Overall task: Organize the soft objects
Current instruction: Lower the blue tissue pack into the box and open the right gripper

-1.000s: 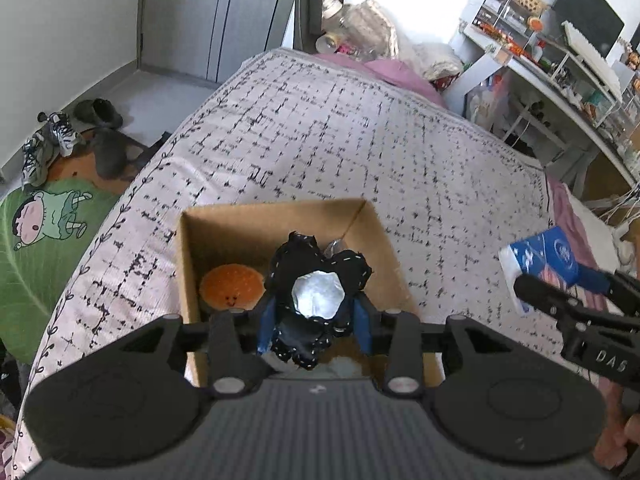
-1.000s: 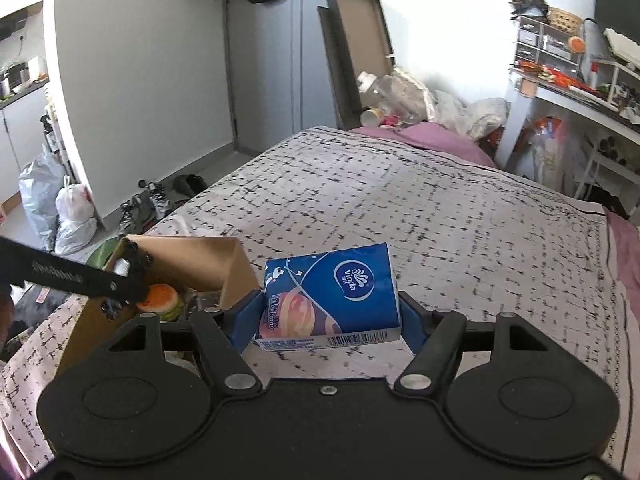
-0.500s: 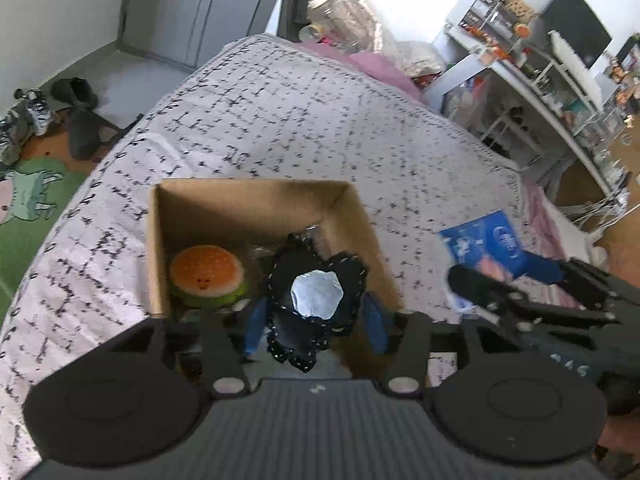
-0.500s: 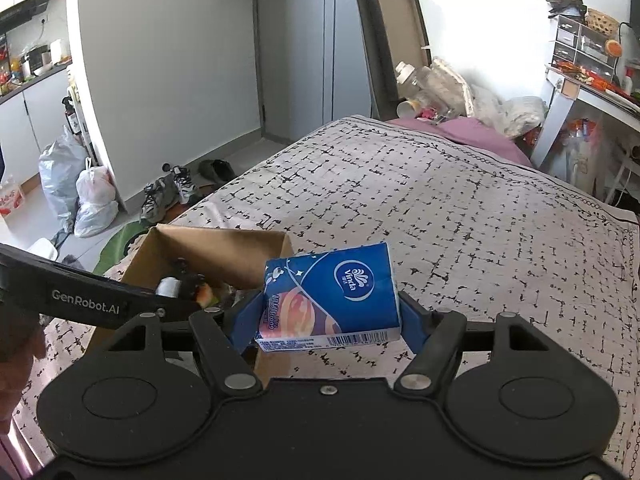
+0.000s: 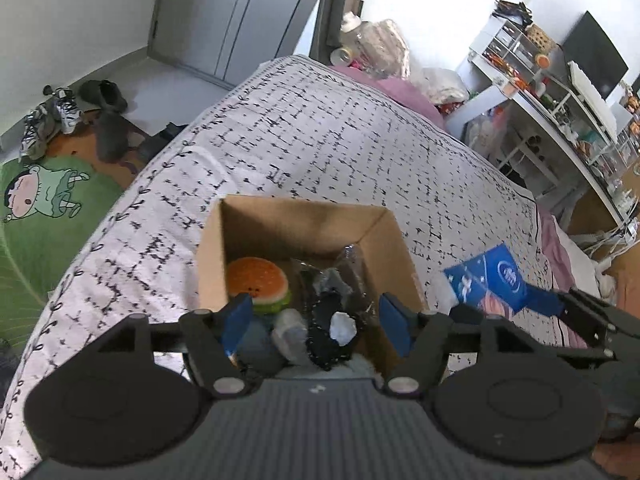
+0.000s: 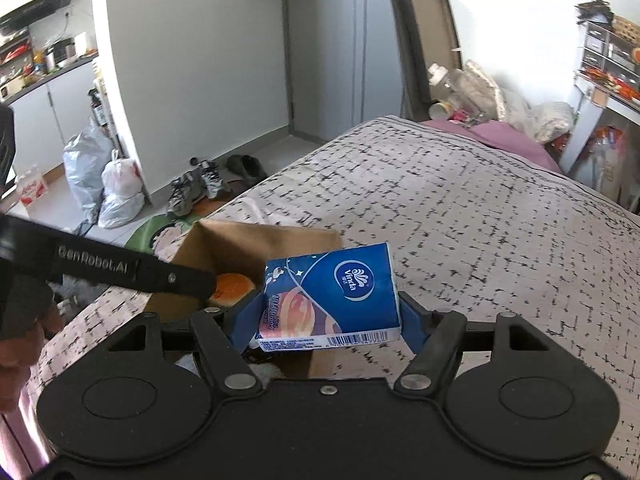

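Note:
A cardboard box (image 5: pixel 392 240) stands on the patterned bed. It holds a burger plush (image 5: pixel 258 282), a clear bag, and a black soft toy with a silver patch (image 5: pixel 334 334). My left gripper (image 5: pixel 316 316) is open above the box, and the black toy lies below it, free of the fingers. My right gripper (image 6: pixel 328 312) is shut on a blue Vinda tissue pack (image 6: pixel 332 296), held above the box's right edge (image 6: pixel 276 236). The pack also shows in the left wrist view (image 5: pixel 488 280).
The bed (image 5: pixel 340 140) stretches far and right of the box. Its left edge drops to a floor with a green mat (image 5: pixel 40 200) and shoes (image 5: pixel 60 112). A cluttered desk (image 5: pixel 560 92) stands at the far right. Pillows and bottles (image 5: pixel 376 40) lie at the bed's head.
My left gripper has opened and let the black toy drop into the box. My right gripper has carried the tissue pack closer to the box.

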A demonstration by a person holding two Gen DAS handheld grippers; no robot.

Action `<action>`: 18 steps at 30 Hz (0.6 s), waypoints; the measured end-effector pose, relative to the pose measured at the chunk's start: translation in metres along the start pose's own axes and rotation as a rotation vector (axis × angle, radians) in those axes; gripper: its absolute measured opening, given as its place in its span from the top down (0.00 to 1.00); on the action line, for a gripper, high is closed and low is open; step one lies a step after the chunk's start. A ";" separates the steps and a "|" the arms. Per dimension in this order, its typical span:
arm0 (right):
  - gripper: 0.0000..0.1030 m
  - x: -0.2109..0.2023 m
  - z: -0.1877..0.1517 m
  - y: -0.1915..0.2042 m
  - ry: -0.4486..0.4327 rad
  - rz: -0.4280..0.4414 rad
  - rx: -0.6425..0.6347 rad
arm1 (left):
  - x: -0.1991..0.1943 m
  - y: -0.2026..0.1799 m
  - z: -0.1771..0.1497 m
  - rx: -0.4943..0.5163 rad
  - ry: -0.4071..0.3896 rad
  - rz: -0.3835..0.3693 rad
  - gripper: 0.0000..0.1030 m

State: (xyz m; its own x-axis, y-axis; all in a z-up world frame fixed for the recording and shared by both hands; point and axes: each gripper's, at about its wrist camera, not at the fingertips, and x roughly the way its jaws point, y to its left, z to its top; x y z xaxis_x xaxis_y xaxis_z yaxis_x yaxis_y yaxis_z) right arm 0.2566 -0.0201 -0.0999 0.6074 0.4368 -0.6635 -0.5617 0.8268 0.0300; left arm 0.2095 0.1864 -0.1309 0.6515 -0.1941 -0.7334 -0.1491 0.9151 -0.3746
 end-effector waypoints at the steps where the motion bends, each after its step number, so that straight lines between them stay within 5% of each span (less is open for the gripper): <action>1: 0.33 0.000 -0.001 0.002 0.007 0.002 -0.008 | -0.001 0.001 0.000 -0.002 -0.001 0.002 0.34; 18: 0.18 -0.011 -0.025 0.014 0.062 -0.006 -0.042 | -0.019 -0.006 -0.008 0.021 -0.006 -0.001 0.34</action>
State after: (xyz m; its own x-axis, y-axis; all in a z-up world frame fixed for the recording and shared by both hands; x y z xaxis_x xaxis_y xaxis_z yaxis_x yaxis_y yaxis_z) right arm 0.2285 -0.0223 -0.1109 0.5758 0.4081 -0.7084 -0.5820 0.8132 -0.0046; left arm 0.1917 0.1819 -0.1189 0.6564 -0.1924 -0.7295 -0.1334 0.9221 -0.3632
